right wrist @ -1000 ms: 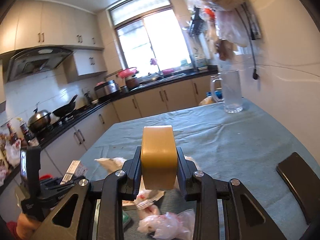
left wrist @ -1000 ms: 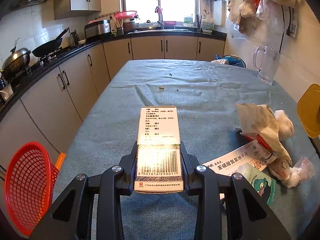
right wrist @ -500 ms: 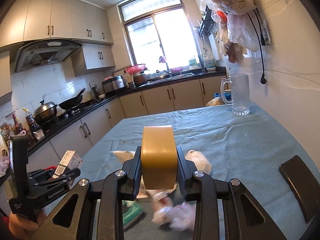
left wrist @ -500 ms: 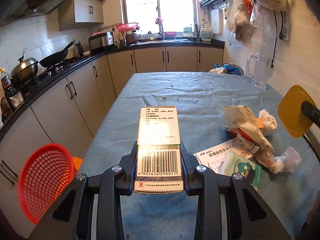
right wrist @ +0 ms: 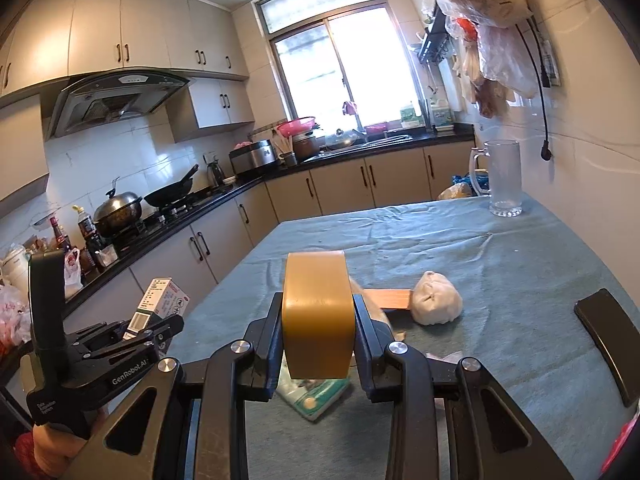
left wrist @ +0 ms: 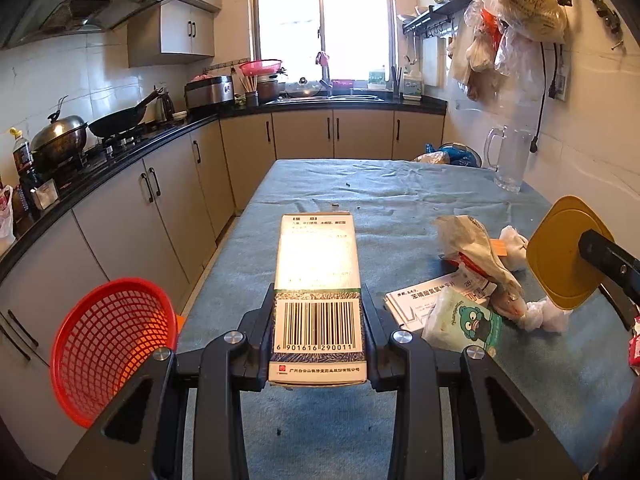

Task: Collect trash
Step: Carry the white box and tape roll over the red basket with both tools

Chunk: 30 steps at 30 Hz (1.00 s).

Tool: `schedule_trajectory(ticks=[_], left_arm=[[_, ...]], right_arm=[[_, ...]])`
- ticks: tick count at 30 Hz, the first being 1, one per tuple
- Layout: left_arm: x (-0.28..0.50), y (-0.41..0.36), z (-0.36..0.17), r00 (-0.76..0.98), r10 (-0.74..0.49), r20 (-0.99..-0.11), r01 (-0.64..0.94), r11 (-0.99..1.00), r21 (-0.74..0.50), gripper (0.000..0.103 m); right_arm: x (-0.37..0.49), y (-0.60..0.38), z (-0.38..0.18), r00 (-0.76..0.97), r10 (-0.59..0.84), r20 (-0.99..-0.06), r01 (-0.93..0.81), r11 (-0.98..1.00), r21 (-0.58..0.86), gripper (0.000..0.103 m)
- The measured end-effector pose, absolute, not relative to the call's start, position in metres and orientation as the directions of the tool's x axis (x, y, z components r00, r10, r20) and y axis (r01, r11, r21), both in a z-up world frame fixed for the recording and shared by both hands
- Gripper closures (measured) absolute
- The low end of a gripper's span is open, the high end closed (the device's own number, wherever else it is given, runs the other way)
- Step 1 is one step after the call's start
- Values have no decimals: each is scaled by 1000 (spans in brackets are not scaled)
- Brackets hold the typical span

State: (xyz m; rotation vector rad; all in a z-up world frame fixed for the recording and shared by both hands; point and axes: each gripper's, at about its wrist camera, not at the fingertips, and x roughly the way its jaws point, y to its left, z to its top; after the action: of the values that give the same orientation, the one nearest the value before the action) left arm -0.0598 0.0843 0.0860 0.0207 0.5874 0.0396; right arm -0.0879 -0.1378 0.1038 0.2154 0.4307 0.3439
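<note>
Basket [left wrist: 108,344] left of table [left wrist: 400,200]; mug [left wrist: 508,160] far right.

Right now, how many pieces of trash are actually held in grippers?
2. The barcoded medicine box is clamped in the left gripper, beside the red basket. The yellow lid is clamped in the right gripper, above the table litter.

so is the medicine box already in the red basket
No, the medicine box is clamped in the left gripper above the table, while the red basket sits off to its left.
</note>
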Motion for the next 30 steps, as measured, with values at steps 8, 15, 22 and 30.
schedule_trajectory(ticks=[8,15,22,30], left_arm=[[-72,105,85,833,58,-550,-60,998,13,70],[-78,133,82,830,84,-552,-108,994,-11,70],[-85,170,77,820,129,-558,-172,985,-25,70],[-93,220,68,795,188,-577,-265,963,-51,70]], right_arm=[[-89,-114,104,824,409,-392,-319,907,276,70],[-83,-83,100,780,457,-427,-364,887,284,70],[-74,-41,98,727,512,-458,-428,859,280,70],[-63,13,96,656,576,-487,-507,815,281,70]])
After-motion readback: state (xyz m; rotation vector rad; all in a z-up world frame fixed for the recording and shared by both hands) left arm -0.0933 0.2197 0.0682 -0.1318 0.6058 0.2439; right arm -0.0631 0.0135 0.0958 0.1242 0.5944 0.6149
